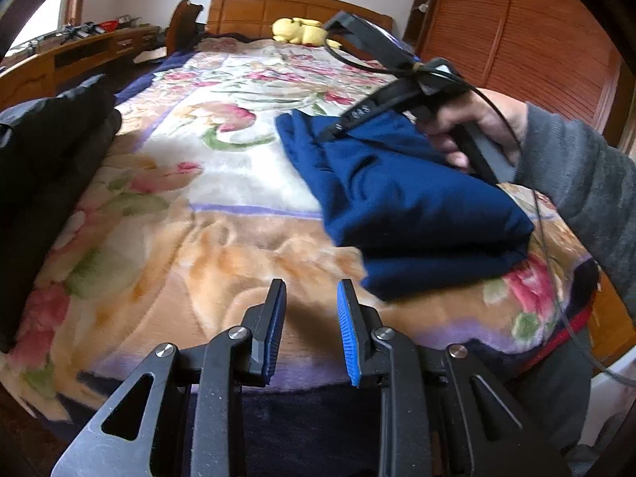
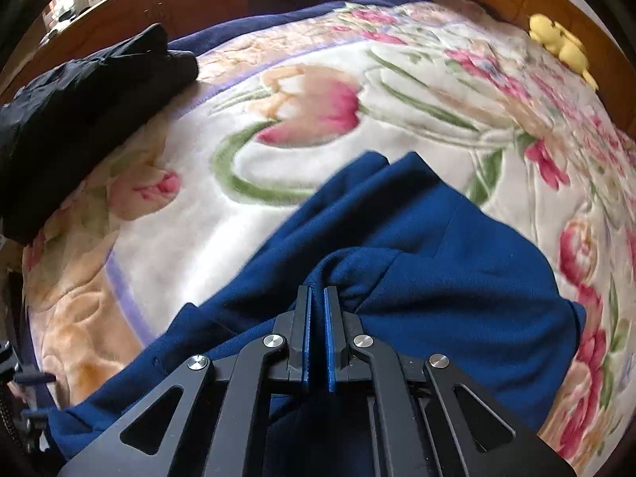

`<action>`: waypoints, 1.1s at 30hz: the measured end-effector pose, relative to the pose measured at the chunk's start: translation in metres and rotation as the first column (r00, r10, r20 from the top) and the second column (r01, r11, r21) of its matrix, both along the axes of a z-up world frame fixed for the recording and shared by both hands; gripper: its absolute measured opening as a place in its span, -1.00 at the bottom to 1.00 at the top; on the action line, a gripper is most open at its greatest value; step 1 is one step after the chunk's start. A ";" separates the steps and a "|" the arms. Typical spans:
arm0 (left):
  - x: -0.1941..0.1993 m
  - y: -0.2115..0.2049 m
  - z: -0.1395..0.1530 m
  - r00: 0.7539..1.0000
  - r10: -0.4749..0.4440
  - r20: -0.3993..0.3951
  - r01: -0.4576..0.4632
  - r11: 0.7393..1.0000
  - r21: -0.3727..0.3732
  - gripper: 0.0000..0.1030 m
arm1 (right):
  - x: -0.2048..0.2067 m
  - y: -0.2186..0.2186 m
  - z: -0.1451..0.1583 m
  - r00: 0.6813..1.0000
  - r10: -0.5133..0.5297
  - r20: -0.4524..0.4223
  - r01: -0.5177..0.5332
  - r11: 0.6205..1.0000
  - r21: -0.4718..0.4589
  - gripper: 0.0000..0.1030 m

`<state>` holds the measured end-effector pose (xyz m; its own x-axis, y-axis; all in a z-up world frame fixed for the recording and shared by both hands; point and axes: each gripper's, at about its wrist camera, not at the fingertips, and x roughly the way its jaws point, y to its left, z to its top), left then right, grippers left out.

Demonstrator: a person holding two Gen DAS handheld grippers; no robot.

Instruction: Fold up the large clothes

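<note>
On a bed's floral blanket [image 1: 222, 183], the right tool [image 2: 317, 292], in a person's hand [image 1: 473, 127], pinches a pucker of the folded blue garment [image 2: 457, 278] at lower centre. The left tool [image 1: 311, 290] hangs part open, empty. Black clothes [image 2: 79, 95] lie upper left.

The middle of the bed [image 1: 190, 159] lies bare from the near edge up toward 12 o'clock — broad room for passing. At 9 o'clock a heap of black clothing [image 1: 47, 147] blocks the left edge. At 3 o'clock the folded blue garment [image 1: 413, 214] fills the right side, with the right hand-held gripper [image 2: 317, 298] on it. A yellow plush toy [image 1: 298, 31] sits far off — by the headboard [image 1: 278, 10].
</note>
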<state>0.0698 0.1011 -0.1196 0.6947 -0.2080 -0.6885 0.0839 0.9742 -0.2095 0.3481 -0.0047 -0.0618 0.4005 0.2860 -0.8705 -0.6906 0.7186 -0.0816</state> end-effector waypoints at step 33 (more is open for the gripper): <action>0.037 -0.040 -0.014 0.996 -0.025 -0.083 0.023 1.000 -0.021 -0.35 | 0.022 -0.187 -0.008 0.946 -0.321 0.036 0.313 0.938 0.152 0.63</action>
<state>0.1070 0.0616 -0.1334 0.6296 -0.2384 -0.7394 0.0886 0.9676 -0.2366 0.3698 -0.1912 -0.0696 0.5401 0.2549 -0.8021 -0.4220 0.9066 0.0039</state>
